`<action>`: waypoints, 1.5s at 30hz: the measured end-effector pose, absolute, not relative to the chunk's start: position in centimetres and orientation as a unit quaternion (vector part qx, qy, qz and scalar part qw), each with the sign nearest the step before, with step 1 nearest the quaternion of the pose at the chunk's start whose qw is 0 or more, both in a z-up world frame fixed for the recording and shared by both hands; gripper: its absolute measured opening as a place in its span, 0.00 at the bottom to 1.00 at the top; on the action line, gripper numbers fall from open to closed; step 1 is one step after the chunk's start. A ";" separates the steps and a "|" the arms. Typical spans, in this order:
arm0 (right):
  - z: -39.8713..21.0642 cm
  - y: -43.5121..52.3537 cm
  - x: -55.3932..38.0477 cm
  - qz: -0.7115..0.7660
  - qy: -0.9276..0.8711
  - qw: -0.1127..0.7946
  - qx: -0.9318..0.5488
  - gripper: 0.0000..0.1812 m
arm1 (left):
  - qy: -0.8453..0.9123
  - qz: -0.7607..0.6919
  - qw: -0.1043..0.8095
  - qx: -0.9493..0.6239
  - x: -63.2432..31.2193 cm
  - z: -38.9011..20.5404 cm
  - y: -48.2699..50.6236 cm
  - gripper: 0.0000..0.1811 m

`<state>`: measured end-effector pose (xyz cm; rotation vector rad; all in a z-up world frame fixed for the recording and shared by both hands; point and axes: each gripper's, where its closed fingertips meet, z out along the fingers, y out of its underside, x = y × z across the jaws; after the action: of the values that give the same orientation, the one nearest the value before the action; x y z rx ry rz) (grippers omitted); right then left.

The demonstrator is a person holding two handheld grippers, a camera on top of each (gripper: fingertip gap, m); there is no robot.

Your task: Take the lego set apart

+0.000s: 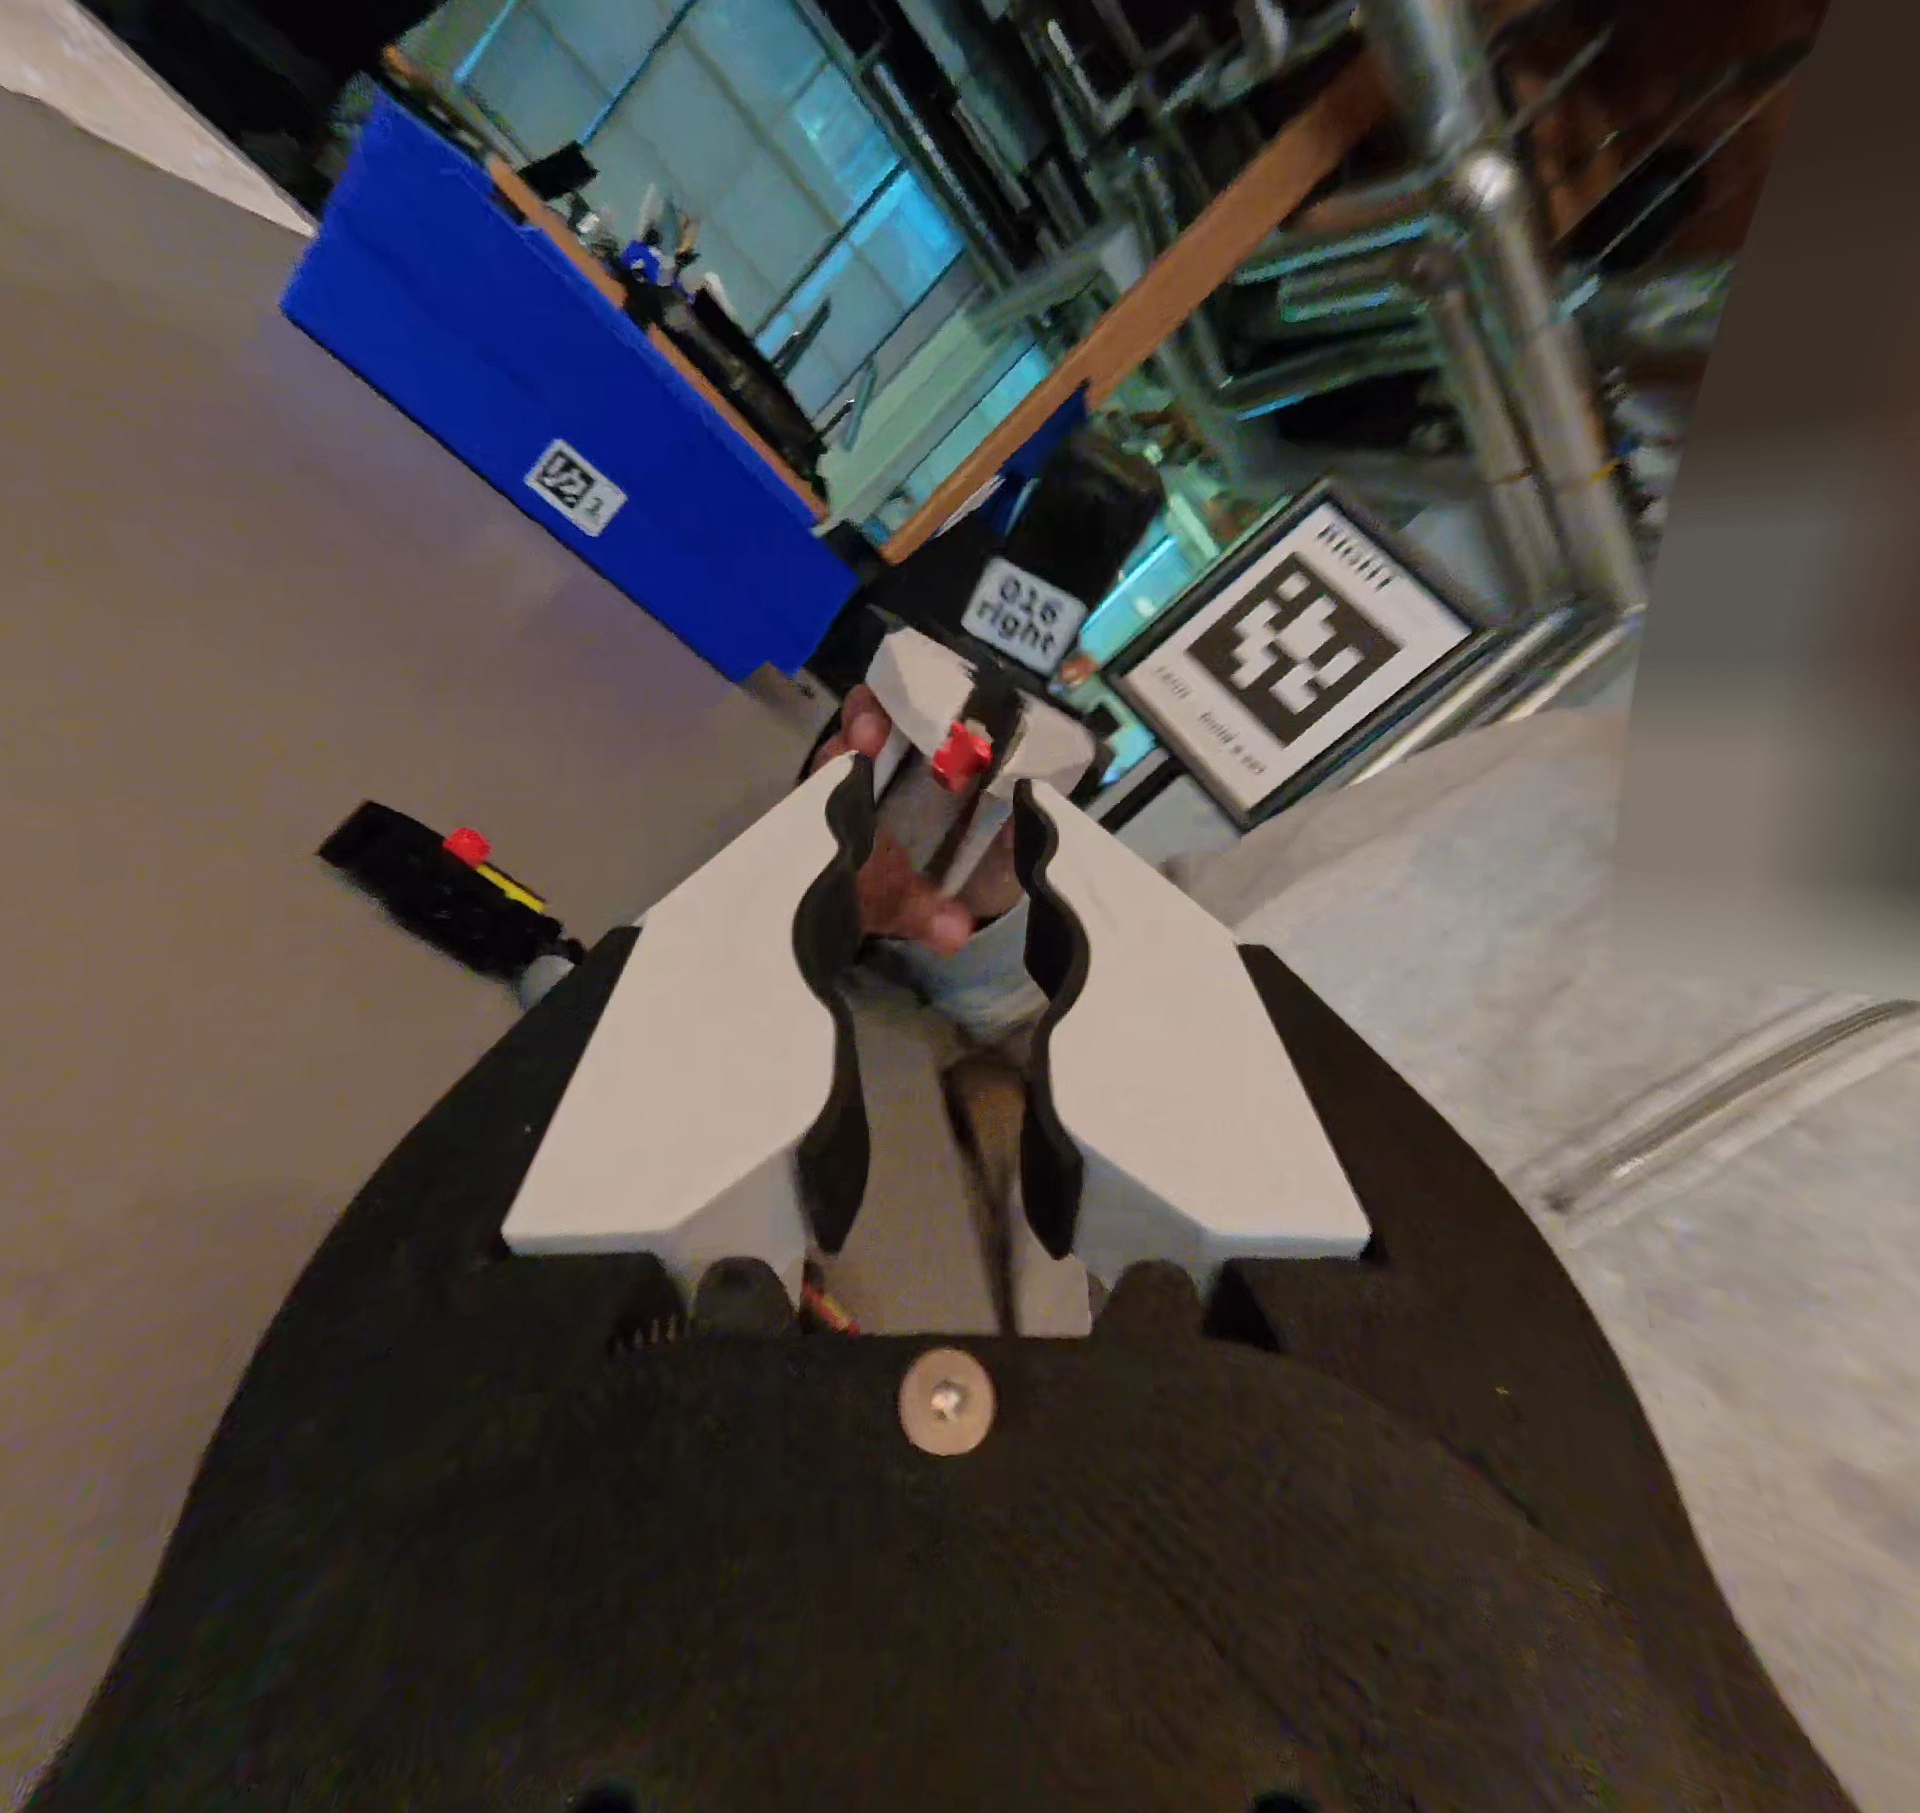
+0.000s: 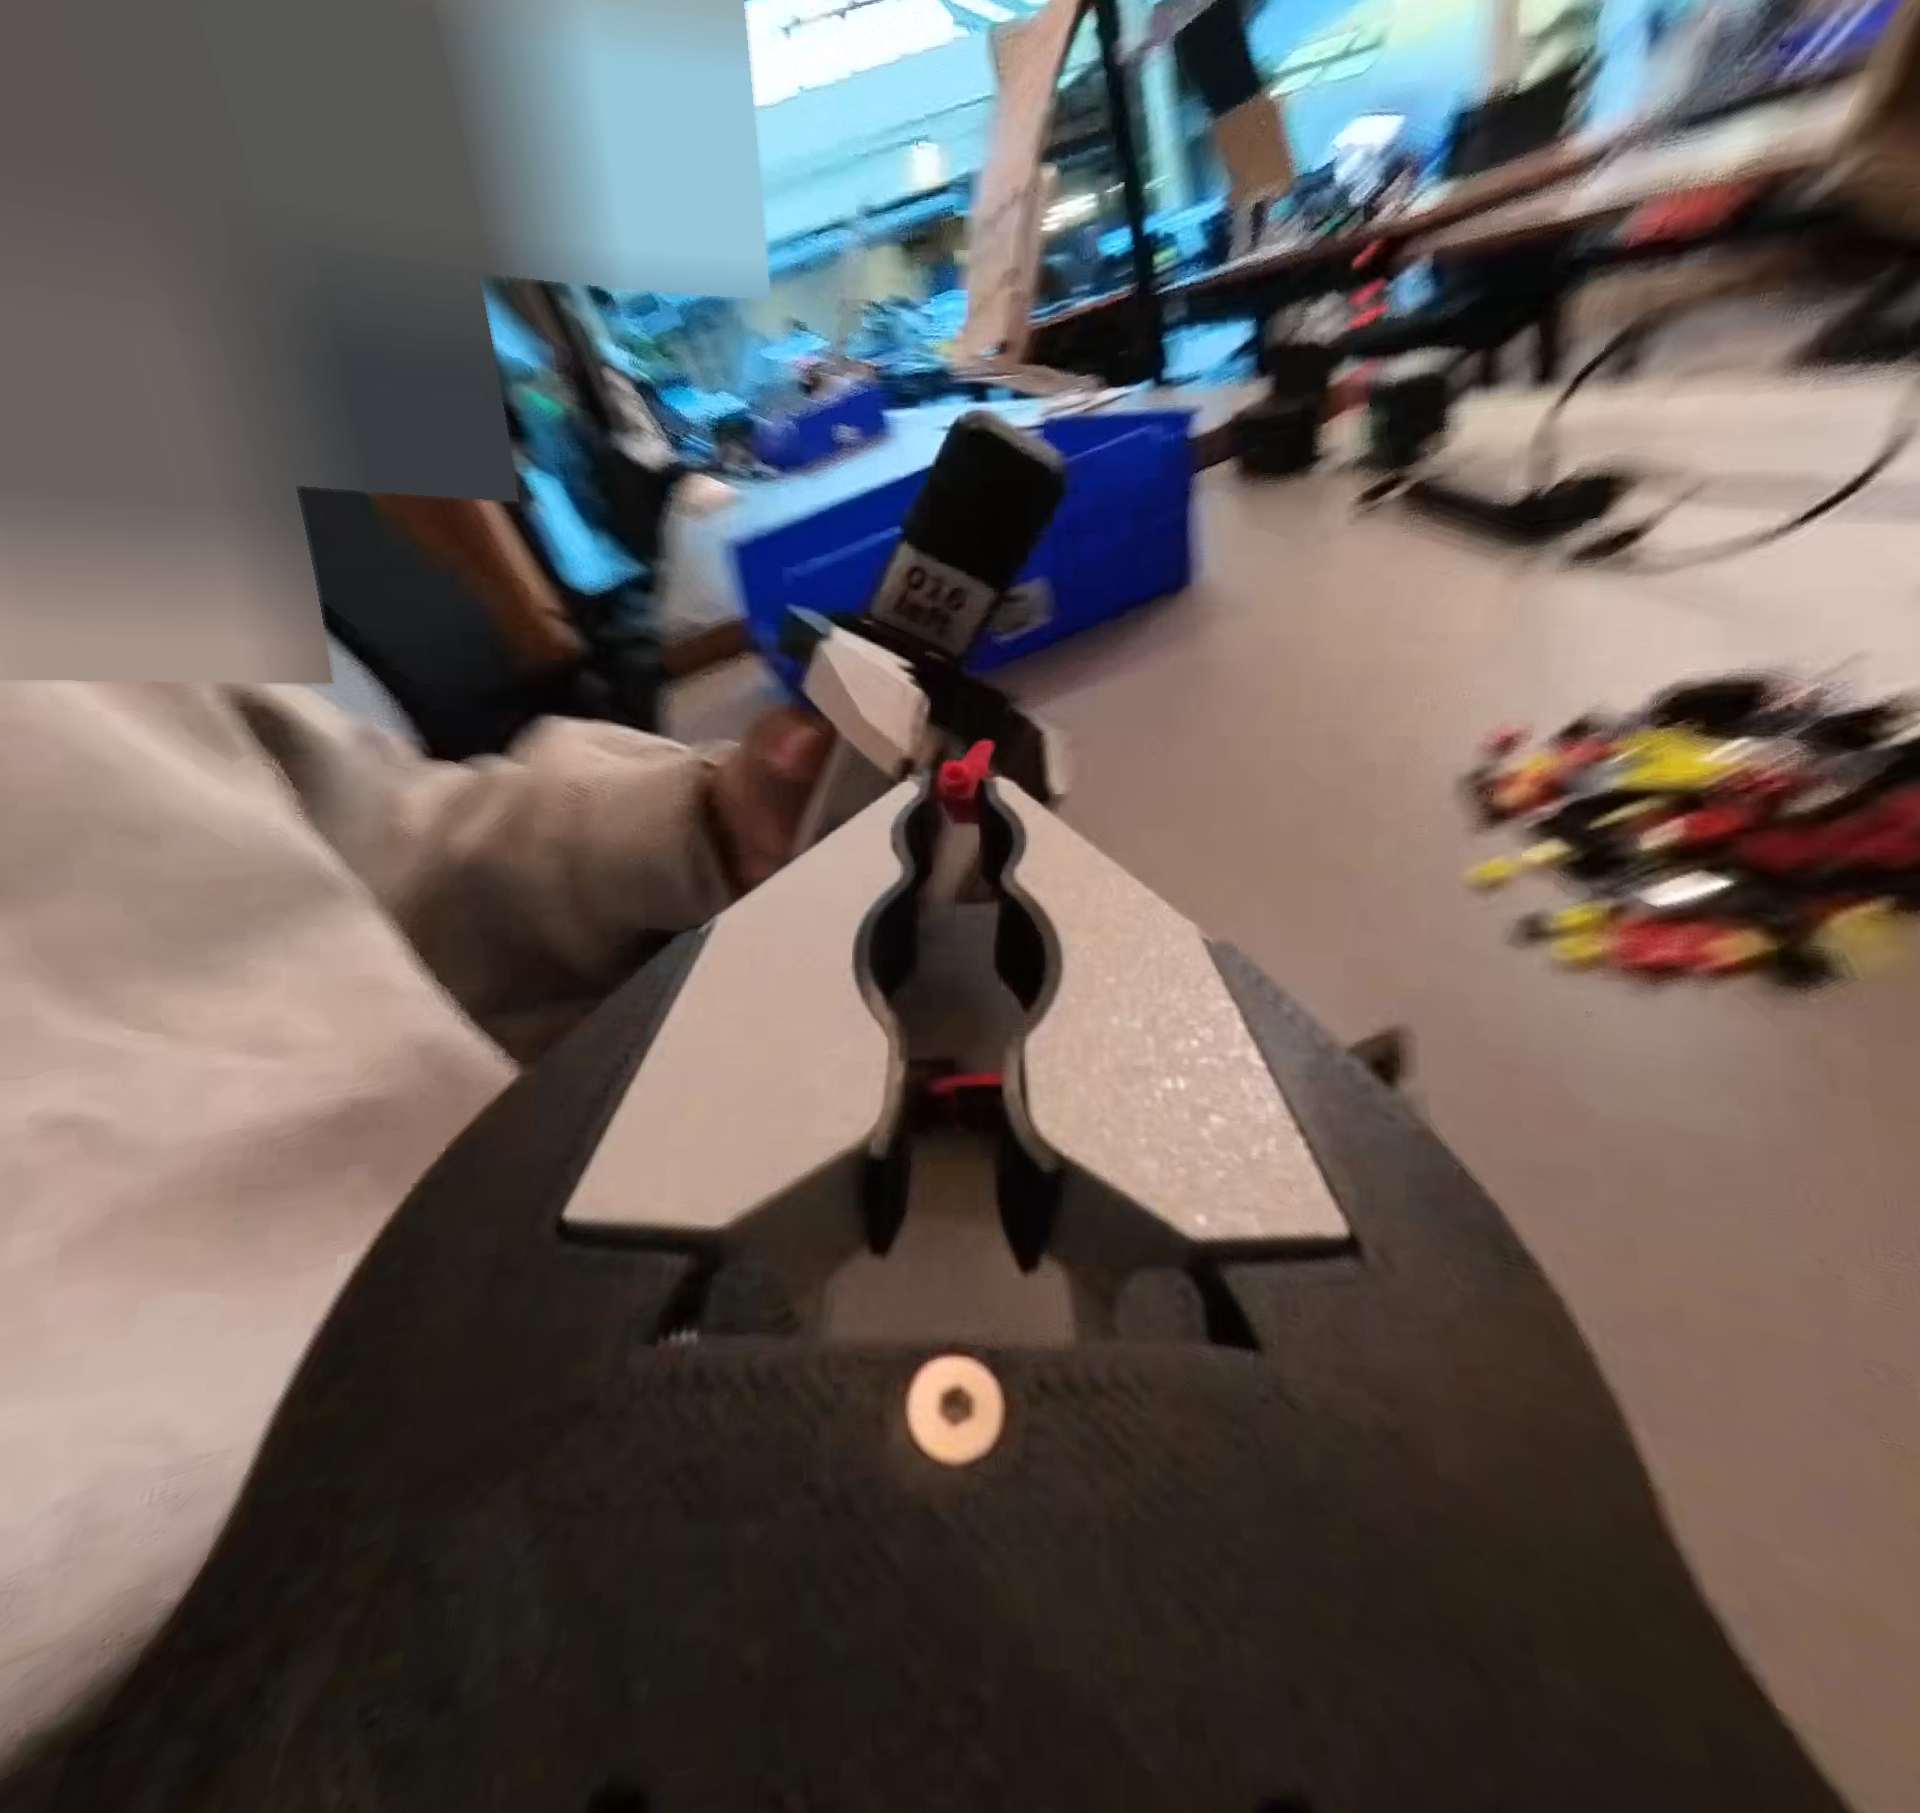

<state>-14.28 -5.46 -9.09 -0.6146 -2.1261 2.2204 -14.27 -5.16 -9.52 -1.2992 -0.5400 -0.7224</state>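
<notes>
In the left wrist view my left gripper [image 1: 935,792] is open, with nothing between its fingers. Just past its tips, my right gripper [image 1: 977,724] points back at it, shut on a small red lego piece [image 1: 961,755]. A black lego block [image 1: 447,890] with a red stud and a yellow strip lies on the table to the left. In the right wrist view my right gripper [image 2: 958,799] pinches the red piece [image 2: 963,774] at its tips. The left gripper [image 2: 935,740] is close in front of it, held up in the air.
A blue bin [image 1: 540,381] stands at the table's far side and also shows in the right wrist view [image 2: 1101,537]. A blurred pile of red, yellow and black lego pieces [image 2: 1704,828] lies to the right. A framed marker board [image 1: 1288,641] stands behind. The person's sleeve [image 2: 312,880] is at the left. Both grippers' tips are close together, under 4 cm apart. The black lego block [image 1: 447,890] sits 10 cm or so from the ends of my left fingers.
</notes>
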 end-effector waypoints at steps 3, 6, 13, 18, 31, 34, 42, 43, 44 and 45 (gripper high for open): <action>-8.6 -5.5 -14.0 0.723 -0.610 -0.197 -0.259 0.03 | -0.216 -0.296 0.700 -0.613 -13.7 -9.7 -5.0 0.13; -8.8 -5.3 -14.0 0.712 -0.576 -0.284 -0.283 0.03 | -0.202 -0.304 0.707 -0.606 -13.3 -9.3 -5.1 0.11; -9.2 -5.4 -13.6 0.693 -0.548 -0.365 -0.294 0.03 | -0.211 -0.311 0.703 -0.604 -13.5 -9.5 -5.2 0.08; -9.7 -5.6 -13.4 0.684 -0.567 -0.355 -0.291 0.03 | -0.204 -0.317 0.695 -0.613 -12.9 -9.7 -4.8 0.07; -10.1 -5.3 -14.2 0.702 -0.602 -0.259 -0.277 0.04 | -0.227 -0.293 0.692 -0.620 -13.8 -9.8 -4.9 0.01; -9.7 -4.7 -14.8 0.718 -0.602 -0.218 -0.271 0.07 | -0.245 -0.311 0.695 -0.600 -14.3 -9.6 -5.3 0.01; -9.1 -4.4 -15.0 0.720 -0.669 0.010 -0.185 0.08 | -0.279 -0.360 0.689 -0.563 -14.6 -9.7 -5.1 0.01; -9.1 -4.6 -14.9 0.718 -0.672 0.022 -0.178 0.07 | -0.279 -0.362 0.688 -0.563 -14.6 -9.7 -5.0 0.01; -9.2 -4.7 -14.8 0.718 -0.673 0.023 -0.178 0.07 | -0.278 -0.361 0.687 -0.566 -14.5 -9.8 -5.0 0.01; -9.3 -4.9 -14.8 0.718 -0.672 0.014 -0.180 0.08 | -0.276 -0.359 0.686 -0.569 -14.4 -9.8 -4.9 0.01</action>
<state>-14.75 -4.86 -9.29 -0.5610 -2.0921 2.2367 -14.43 -4.90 -9.83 -1.2753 -0.6190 -0.8039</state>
